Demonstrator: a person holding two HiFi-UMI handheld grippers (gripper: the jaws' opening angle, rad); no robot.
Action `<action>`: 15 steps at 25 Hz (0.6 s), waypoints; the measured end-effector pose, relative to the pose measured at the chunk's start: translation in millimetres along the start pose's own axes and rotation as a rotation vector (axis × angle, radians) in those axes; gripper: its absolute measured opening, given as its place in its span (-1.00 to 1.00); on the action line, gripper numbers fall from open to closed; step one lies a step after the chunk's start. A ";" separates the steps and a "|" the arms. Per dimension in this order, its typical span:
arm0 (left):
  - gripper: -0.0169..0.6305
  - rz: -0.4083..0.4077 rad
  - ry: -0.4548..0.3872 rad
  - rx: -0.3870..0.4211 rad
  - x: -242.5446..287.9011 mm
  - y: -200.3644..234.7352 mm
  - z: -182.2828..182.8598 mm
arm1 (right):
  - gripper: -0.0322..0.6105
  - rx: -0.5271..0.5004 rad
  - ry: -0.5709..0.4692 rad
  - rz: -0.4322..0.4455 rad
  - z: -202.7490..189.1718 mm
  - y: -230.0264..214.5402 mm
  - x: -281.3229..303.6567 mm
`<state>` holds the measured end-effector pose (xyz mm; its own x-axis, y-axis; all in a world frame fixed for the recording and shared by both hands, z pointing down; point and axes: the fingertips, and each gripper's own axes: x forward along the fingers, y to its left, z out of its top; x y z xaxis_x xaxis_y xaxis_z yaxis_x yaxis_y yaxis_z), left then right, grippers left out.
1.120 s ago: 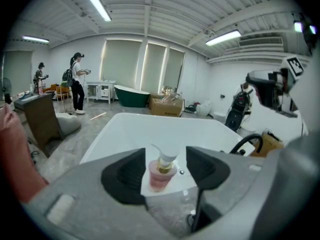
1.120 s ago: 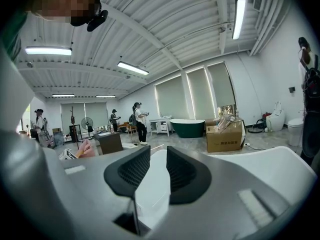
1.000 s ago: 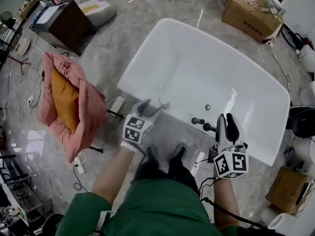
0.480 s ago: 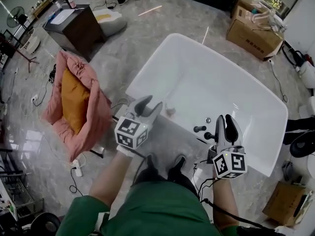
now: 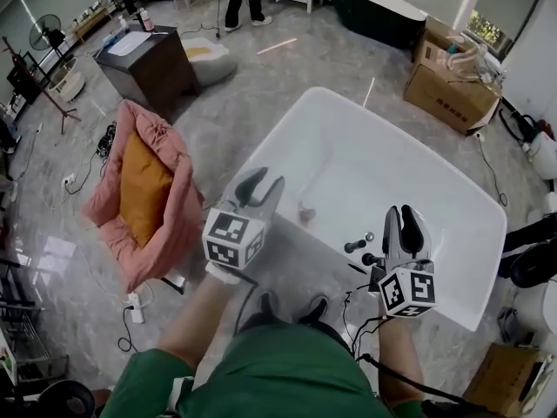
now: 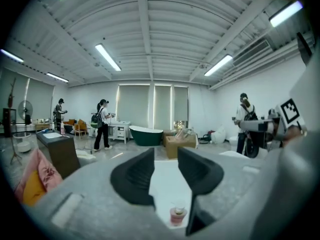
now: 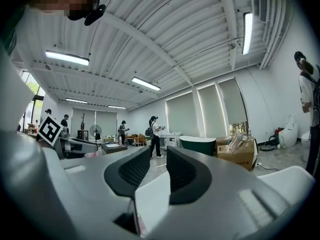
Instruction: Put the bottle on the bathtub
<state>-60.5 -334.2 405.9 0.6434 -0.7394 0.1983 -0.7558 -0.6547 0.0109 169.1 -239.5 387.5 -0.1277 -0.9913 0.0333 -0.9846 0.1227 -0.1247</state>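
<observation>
A small pink bottle (image 5: 306,212) with a pale cap stands upright on the near rim of the white bathtub (image 5: 435,172). In the left gripper view the bottle (image 6: 177,215) shows low between the jaws, some way ahead of them. My left gripper (image 5: 264,181) hovers just left of it, open, holding nothing. My right gripper (image 5: 403,214) is over the rim near the black tap knobs (image 5: 357,247). Its jaws stand narrowly apart, and nothing is between them in the right gripper view (image 7: 158,156).
A pink cushion with an orange inside (image 5: 144,190) lies on the floor to the left, with a power strip (image 5: 135,303) and cables near it. A dark cabinet (image 5: 152,59), cardboard boxes (image 5: 452,94) and a dark green tub (image 5: 383,7) stand farther off. People stand at the back.
My left gripper has drawn back and up from the rim, and the bottle now stands apart from it. The head view has tilted up. My right gripper has hardly moved.
</observation>
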 end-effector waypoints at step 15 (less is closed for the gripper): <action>-0.53 0.045 -0.116 0.133 -38.8 3.5 78.6 | -0.61 -0.114 -0.074 0.027 58.6 22.7 13.9</action>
<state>-78.5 -320.2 321.1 0.6249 -0.7764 0.0814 -0.7662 -0.6300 -0.1269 152.0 -253.3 326.9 -0.1491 -0.9879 -0.0427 -0.9887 0.1497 -0.0112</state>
